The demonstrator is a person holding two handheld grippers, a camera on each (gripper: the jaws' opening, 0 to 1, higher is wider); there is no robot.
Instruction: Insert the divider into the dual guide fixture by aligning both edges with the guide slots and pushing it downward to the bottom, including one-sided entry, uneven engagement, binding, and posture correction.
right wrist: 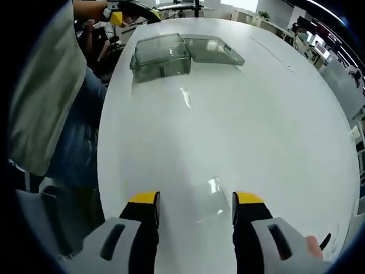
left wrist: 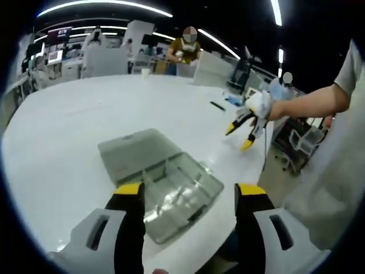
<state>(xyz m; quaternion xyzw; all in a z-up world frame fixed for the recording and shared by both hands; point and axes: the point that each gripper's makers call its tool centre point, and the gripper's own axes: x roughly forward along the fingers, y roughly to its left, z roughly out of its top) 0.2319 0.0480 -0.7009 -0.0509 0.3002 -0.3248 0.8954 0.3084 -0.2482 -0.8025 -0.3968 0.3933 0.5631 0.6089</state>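
A clear plastic box, the guide fixture (left wrist: 174, 197), stands on the white table (left wrist: 74, 120) near its front edge, with its lid (left wrist: 137, 149) folded open behind it. Clear partitions show inside. My left gripper (left wrist: 189, 191) hangs open just above the box. In the right gripper view the same box (right wrist: 161, 56) and lid (right wrist: 212, 48) lie far off, with the left gripper (right wrist: 122, 14) over them. My right gripper (right wrist: 195, 200) is open low over the table, and a faint clear sheet, the divider (right wrist: 212, 201), lies flat between its jaws. Seen from the left, that right gripper (left wrist: 238, 138) points down.
The table edge (right wrist: 105, 142) runs along the person's grey shirt (right wrist: 43, 85) and jeans. A small dark object (left wrist: 217, 105) lies further back on the table. Desks, chairs and seated people stand beyond the far edge.
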